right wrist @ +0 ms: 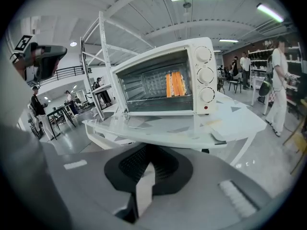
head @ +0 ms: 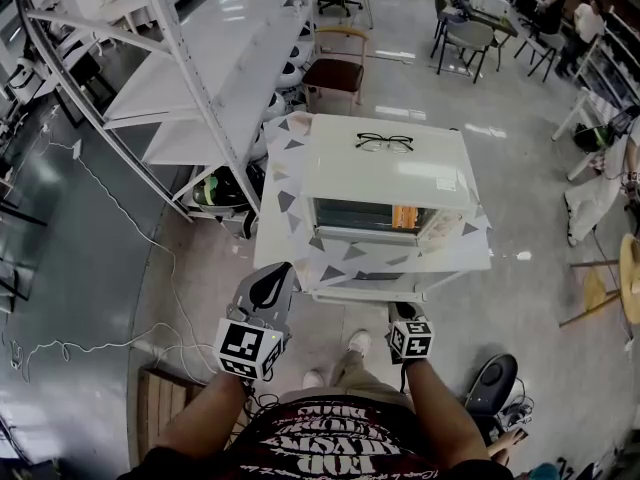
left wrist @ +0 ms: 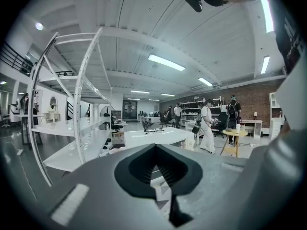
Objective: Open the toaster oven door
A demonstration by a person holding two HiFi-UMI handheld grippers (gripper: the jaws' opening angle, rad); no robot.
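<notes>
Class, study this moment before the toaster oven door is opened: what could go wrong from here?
1. The glasses lie loose on top of the toaster oven; a jerk on the door could slide them off.
2. The oven stands on a small table; pulling might drag it toward the near edge.
3. The right gripper is shut, short of the door; unless it opens first, it may only bump the door.

The left gripper (head: 272, 273) and right gripper (head: 400, 314) are grey, each with a cube (head: 248, 349) of black-and-white squares. The person wears a black shirt (head: 330, 440) with pale letters, tan trousers (head: 356, 372) and white shoes (head: 358, 343).
</notes>
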